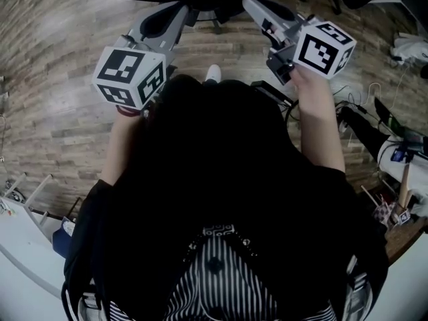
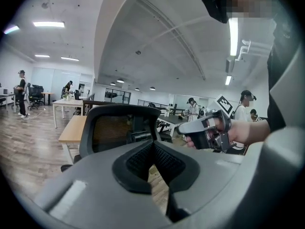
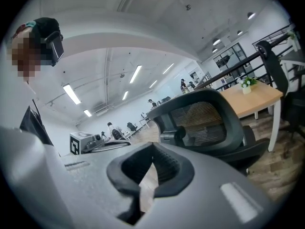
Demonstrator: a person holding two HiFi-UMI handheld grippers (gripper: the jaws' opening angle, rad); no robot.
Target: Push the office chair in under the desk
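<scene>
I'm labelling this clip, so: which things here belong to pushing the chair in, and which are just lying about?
In the job: office chair, wooden desk beyond it, left gripper, right gripper, both shut and empty.
Lying about: floor cables, potted plant on the desk, white table.

- Wood-plank floor, grey-brown, fills left and top of head view.
- Loose dark cables on that floor, right edge of head view.
- Ceiling strip lights, lit, upper left of left gripper view.
- Standing person, dark top, far left of left gripper view.
- Person in cap, right of centre, same view; others near, too small to detail.
- Black railing, upper right of right gripper view.
- Small potted plant just below railing.
</scene>
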